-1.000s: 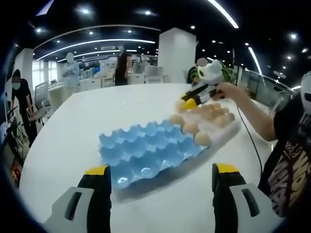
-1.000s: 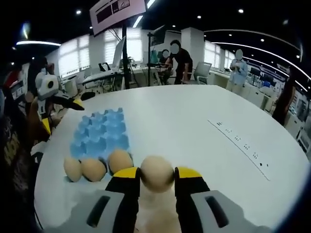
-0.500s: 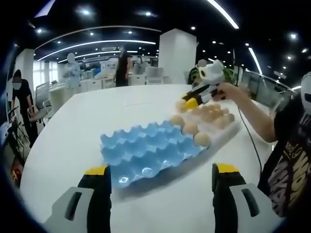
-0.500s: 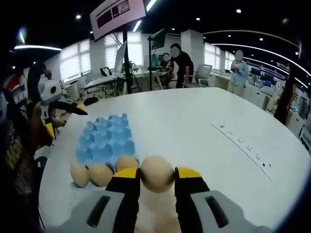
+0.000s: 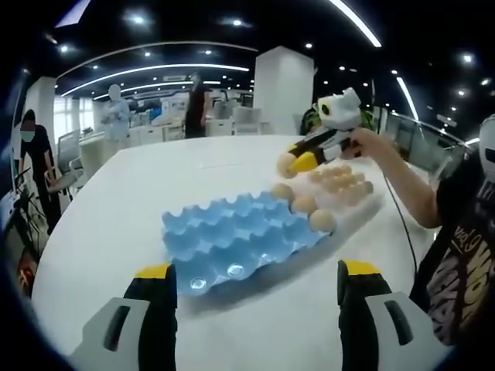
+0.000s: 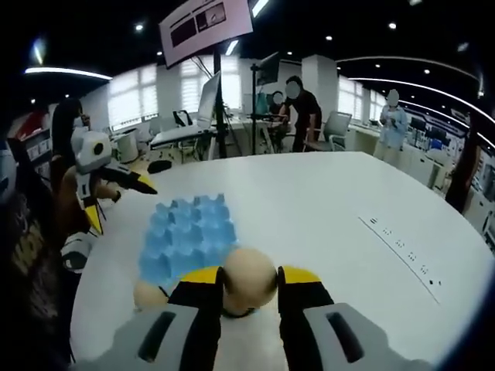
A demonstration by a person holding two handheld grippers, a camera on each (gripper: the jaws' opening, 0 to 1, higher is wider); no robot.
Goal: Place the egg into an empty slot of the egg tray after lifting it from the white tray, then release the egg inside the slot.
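Egg (image 6: pixel 249 280) pinched by right hand-held gripper (image 6: pixel 250 282), hiding egg tray (image 6: pixel 188 236) edge; left hand-held gripper (image 5: pixel 256 272) spread

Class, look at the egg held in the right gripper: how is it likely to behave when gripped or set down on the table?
The egg sits clamped between the right gripper jaws; its thin shell is probably fragile, so a hard squeeze may crack it. Smooth and rounded, it could slip. On the flat table it would likely roll; a cup of the blue egg tray should hold it.
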